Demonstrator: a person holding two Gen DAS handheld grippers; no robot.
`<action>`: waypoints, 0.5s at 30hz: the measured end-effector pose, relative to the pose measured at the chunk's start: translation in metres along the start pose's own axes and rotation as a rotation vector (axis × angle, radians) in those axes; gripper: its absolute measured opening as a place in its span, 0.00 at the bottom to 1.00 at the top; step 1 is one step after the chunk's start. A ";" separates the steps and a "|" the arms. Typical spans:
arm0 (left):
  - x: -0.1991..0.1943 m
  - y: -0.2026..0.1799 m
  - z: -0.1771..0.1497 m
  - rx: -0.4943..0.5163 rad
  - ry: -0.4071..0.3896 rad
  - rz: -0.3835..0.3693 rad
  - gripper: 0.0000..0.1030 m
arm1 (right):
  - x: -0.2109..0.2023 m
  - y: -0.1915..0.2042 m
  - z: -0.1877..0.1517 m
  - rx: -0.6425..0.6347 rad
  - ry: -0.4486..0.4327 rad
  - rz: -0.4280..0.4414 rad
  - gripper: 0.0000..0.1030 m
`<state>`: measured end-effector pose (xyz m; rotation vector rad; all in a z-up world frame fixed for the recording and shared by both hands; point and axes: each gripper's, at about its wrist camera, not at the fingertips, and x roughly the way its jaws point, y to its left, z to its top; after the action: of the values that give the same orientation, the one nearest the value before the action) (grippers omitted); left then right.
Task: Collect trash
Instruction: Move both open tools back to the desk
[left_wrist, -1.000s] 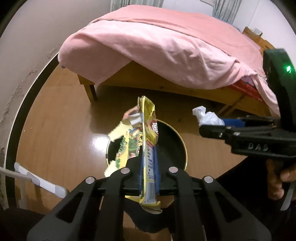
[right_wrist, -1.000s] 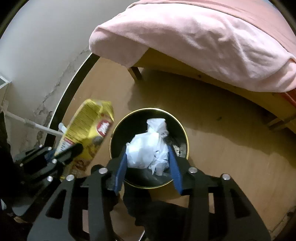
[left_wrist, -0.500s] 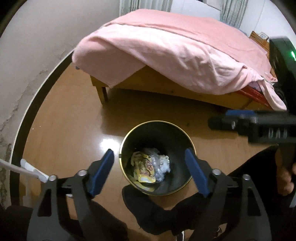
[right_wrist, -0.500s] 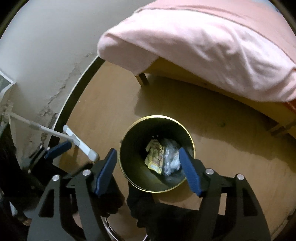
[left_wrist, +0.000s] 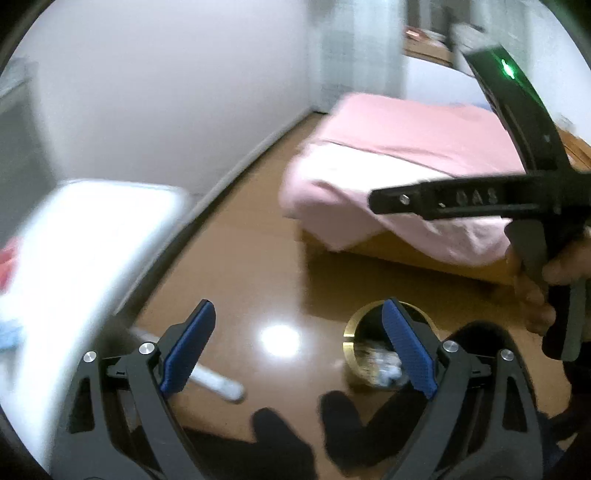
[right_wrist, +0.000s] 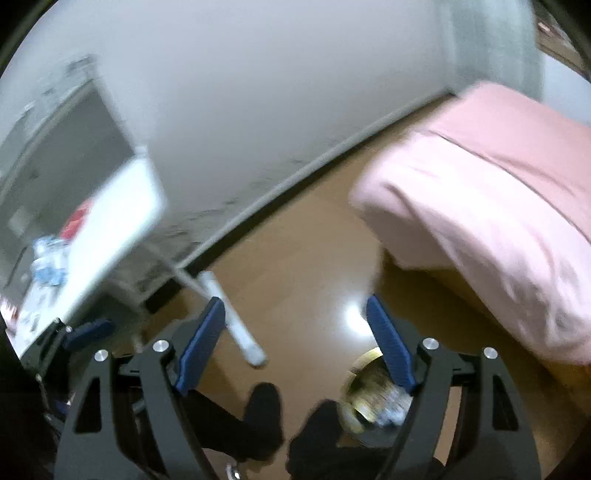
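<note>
Judging by the trash bin (left_wrist: 373, 350), I am seeing wrappers and crumpled paper (left_wrist: 384, 369) already lying inside it. Both jaws have just been opening: the left gripper (left_wrist: 295, 350) and right gripper (right_wrist: 295, 350) are standing apart, carrying nothing. More litter is possibly waiting on the white table (left_wrist: 74, 258) beyond the bin, though blur is hiding it. The bin is standing upright, mouth facing up.

Floor (left_wrist: 258, 258): glossy brown wood, one bright glare spot (left_wrist: 279, 335) from overhead light. Wall (left_wrist: 166, 92): plain white with a dark baseboard (right_wrist: 314, 162), marked and cracked near the bottom. Bed (left_wrist: 406, 155), wooden frame under a pink cover, stands right; a white table (left_wrist: 85, 236) stands left, blurred.
</note>
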<state>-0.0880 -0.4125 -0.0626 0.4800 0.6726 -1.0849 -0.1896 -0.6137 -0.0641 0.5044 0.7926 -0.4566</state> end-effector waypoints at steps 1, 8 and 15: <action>-0.013 0.014 0.000 -0.026 -0.008 0.022 0.86 | 0.001 0.020 0.007 -0.032 -0.004 0.029 0.75; -0.114 0.153 -0.038 -0.283 -0.055 0.368 0.89 | 0.016 0.179 0.029 -0.280 -0.005 0.239 0.80; -0.171 0.248 -0.114 -0.553 -0.003 0.596 0.89 | 0.049 0.306 0.015 -0.458 0.049 0.363 0.80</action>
<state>0.0579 -0.1294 -0.0146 0.1731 0.7299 -0.3128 0.0204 -0.3911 -0.0152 0.2222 0.8022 0.0774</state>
